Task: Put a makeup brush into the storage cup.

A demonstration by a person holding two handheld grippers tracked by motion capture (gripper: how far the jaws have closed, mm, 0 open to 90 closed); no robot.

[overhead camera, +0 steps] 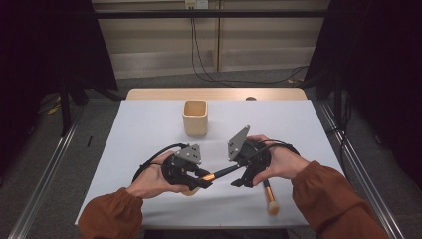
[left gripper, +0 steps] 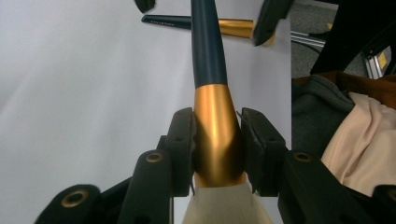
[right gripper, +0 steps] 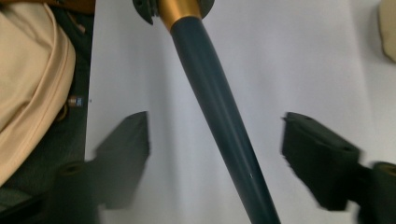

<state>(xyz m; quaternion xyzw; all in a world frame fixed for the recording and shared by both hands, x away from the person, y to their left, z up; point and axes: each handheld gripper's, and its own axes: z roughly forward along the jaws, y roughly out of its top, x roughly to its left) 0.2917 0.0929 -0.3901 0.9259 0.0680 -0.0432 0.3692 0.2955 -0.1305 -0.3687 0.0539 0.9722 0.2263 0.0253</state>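
Brush (left gripper: 215,121) pinched at its gold neck by left gripper (left gripper: 217,140) jaws, above counter (overhead camera: 149,129) middle. Dark handle between wide right gripper (right gripper: 215,154) jaws, not touching.

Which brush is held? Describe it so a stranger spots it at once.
Start at the white table, then the near edge. The held brush hangs above it between both hands, its gold collar clamped in the left tongs. The other brush lies flat.

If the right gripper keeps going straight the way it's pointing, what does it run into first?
Most likely the left gripper. The right gripper points along the dark brush handle lying between its open jaws, towards the gold collar clamped by the other gripper, though depth is uncertain.
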